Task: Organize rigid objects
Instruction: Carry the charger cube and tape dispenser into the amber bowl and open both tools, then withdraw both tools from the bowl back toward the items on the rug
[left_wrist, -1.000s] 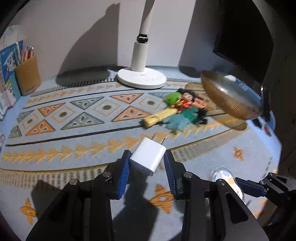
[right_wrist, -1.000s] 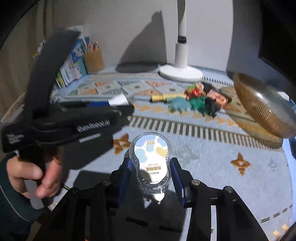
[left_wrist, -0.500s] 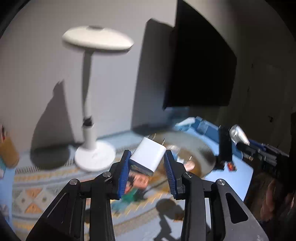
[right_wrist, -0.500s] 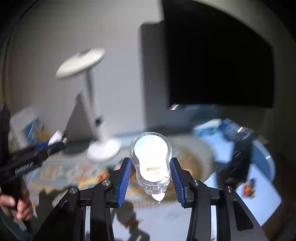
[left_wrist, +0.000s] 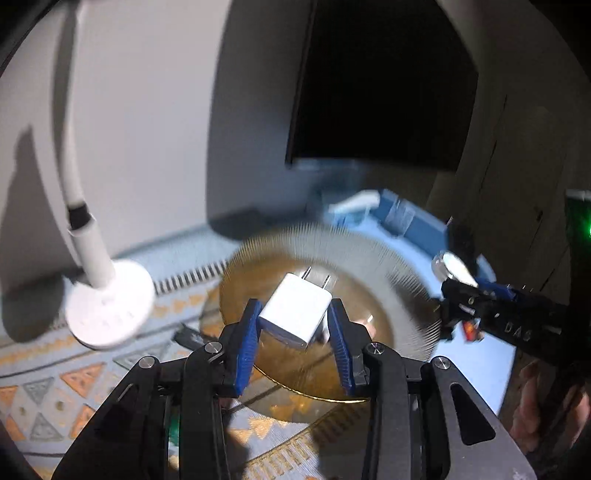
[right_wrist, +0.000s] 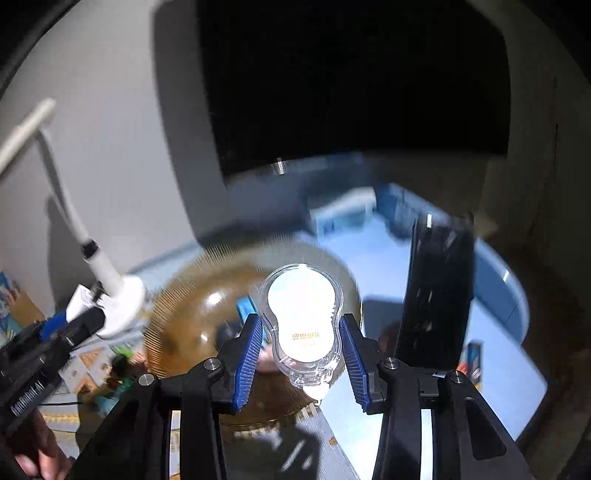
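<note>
The left gripper (left_wrist: 295, 334) is clamped on a white charger (left_wrist: 295, 314), blue pads pressed to its two flat sides, and the plug's long axis runs away from the camera and tilts up to the right, its two metal prongs leading toward the far rim of the amber ribbed bowl (left_wrist: 406, 280). The charger hangs above the bowl's open middle, clear of the rim all round. Over on the right gripper (right_wrist: 303, 350), the jaws pinch the narrow waist of a clear correction-tape dispenser (right_wrist: 301, 325); it stands lengthwise between the fingers, rounded end away, small nozzle end toward the camera and down. It too hangs over the bowl, nearer the right edge. To the left stands the white lamp base (left_wrist: 110, 306); a black upright slab (right_wrist: 436, 295) stands close on the right, narrowing room there.
</note>
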